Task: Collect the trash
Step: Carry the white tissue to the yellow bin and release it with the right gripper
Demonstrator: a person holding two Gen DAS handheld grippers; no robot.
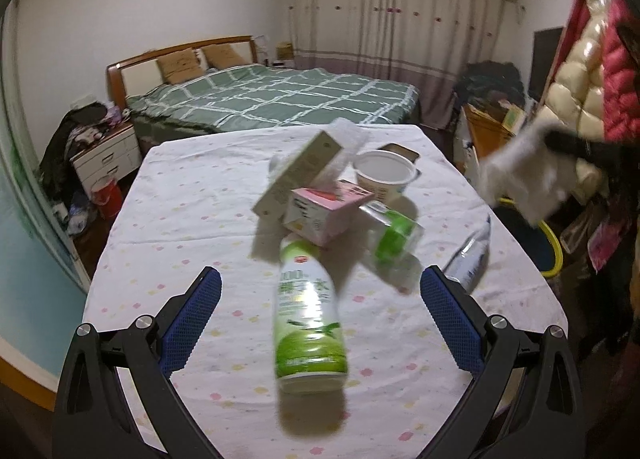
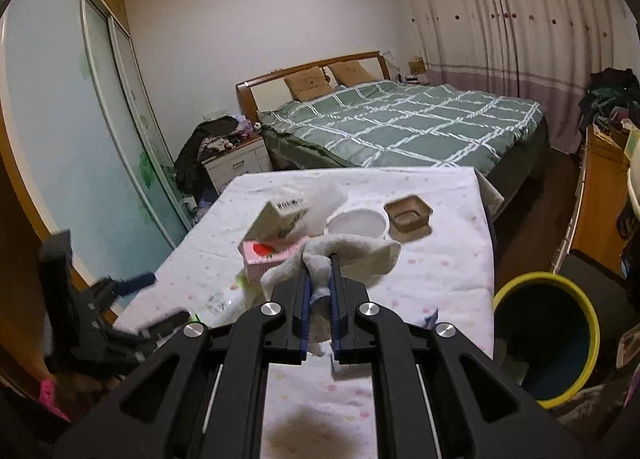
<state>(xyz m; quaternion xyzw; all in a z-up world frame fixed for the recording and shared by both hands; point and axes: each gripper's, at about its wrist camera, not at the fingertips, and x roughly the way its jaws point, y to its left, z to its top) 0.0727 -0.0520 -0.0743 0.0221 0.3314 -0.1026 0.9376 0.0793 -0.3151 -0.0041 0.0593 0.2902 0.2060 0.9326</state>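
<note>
Nearest the left wrist camera, the left gripper [image 1: 320,295] hangs over the near part of the table [image 1: 180,219] with its blue-padded fingers [image 1: 192,315] spread wide and holding nothing. Between them lies a green-and-white bottle [image 1: 308,315], lengthwise, its cap end pointing toward the pile beyond. That pile sits around the middle of the table: a pink carton [image 1: 328,215] touching the bottle's far end, a beige box [image 1: 300,175] leaning tilted on the carton, and a clear bottle with a green label [image 1: 394,243] just right of the carton. Behind the carton stand a white cup [image 1: 386,175] and a brown tray [image 1: 400,151]. A flattened clear bottle [image 1: 472,255] lies close to the table's right edge.

On the table's left side the cloth is bare out to the left edge, and a strip along the far edge, facing the bed [image 1: 272,99], is also uncovered.

The right gripper [image 2: 320,287] is pressed together on a crumpled white tissue [image 2: 340,259], held above the table on the near side of the pile. Off the table's right edge, on the floor, stands a dark bin with a yellow rim [image 2: 548,335], its mouth open and well apart from the tissue.
</note>
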